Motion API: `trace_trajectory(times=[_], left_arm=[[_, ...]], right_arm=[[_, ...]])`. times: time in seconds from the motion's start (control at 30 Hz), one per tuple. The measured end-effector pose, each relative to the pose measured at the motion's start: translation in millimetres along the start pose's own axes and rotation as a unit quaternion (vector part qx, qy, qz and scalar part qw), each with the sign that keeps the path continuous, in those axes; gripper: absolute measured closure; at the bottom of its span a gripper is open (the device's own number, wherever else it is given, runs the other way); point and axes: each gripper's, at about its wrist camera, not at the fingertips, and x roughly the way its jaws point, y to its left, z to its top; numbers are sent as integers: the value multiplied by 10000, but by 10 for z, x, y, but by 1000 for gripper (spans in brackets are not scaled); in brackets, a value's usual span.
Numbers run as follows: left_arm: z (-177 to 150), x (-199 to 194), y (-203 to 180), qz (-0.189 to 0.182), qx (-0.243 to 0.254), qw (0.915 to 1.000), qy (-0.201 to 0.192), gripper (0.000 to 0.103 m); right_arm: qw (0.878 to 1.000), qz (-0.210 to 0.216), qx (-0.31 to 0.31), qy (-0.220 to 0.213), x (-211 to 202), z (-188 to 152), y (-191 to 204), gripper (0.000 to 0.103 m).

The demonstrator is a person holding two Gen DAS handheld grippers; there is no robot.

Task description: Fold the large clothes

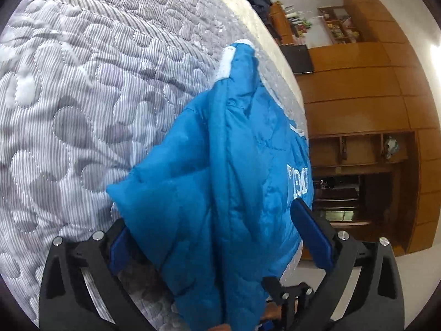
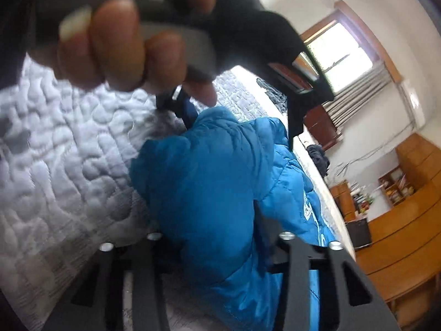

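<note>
- Left gripper (image 1: 220,237): jaws spread wide, the puffy bright-blue quilted jacket (image 1: 220,165) bunched between them; whether they pinch it, I cannot tell.
- Right gripper (image 2: 217,237): jaws hidden by jacket, so I cannot tell their state.
- Jacket hangs over the grey-striped quilted mattress (image 1: 82,96), mid-fold; next it likely needs laying flat.

Your blue puffer jacket (image 1: 220,182) is all bunched up, filling the lower middle of the left wrist frame, white lettering on its right side, white trim at the top; it's center frame in the right wrist view.
</note>
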Motion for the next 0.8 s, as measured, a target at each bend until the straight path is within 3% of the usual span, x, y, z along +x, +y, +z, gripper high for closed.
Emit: trace_trajectory(times=[0.03, 0.1, 0.23, 0.8], left_arm=[[25, 21, -45, 73, 2, 10000, 31, 35], [60, 27, -90, 121, -46, 9999, 31, 48], [105, -9, -291, 237, 48, 9997, 35, 58], [205, -82, -1637, 1027, 553, 9931, -154, 67]], right_arm=[[9999, 72, 90, -24, -31, 3, -57, 69], [9997, 145, 201, -86, -78, 7, -146, 72], [9983, 284, 459, -197, -151, 14, -310, 73], [9849, 473, 1513, -697, -674, -78, -888, 73]])
